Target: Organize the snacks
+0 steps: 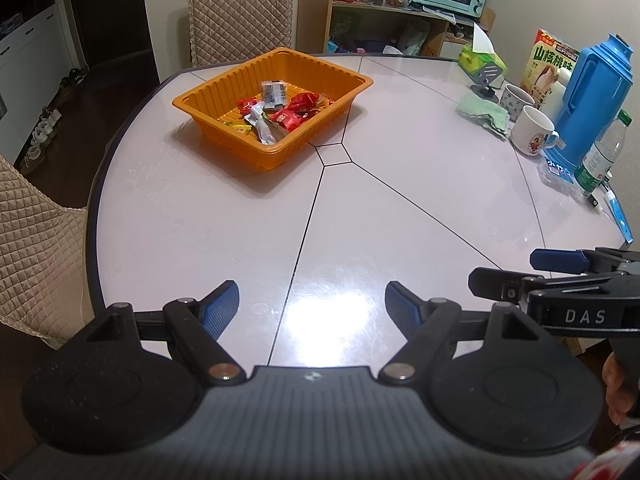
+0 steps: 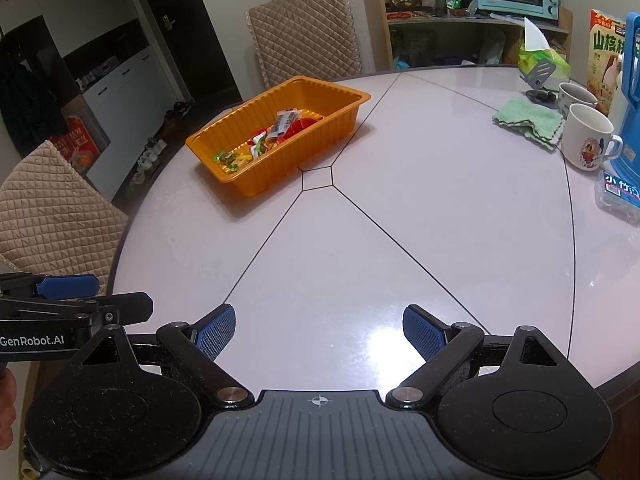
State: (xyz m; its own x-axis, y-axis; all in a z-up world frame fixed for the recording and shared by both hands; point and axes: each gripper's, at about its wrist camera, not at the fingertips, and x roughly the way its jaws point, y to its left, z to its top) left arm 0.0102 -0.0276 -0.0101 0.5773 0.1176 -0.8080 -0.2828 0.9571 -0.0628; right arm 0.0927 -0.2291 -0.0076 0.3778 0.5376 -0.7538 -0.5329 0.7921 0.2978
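both grippers are hanging over the near edge of the round white table (image 1: 400, 208), neither holding anything. the left gripper (image 1: 312, 304) sits at the bottom centre of its own view with the jaws spread wide, nothing but bare tabletop between the blue pads. same deal for the right gripper (image 2: 319, 330), bottom centre of its view, jaws wide and holding nothing. each one pokes into the other's frame from the side, so they're right next to each other.

the snacks (image 1: 276, 114) are piled in the orange tray (image 1: 224, 136), which sits in the upper middle of the left view, well apart from both grippers. from the right view the tray (image 2: 276, 168) is upper left of centre with wrappers (image 2: 264, 138) inside, red, green and silvery ones.

over at the right edge there's a white mug (image 1: 534, 130), a green cloth (image 1: 482, 114) and a blue thermos jug (image 1: 596, 96).
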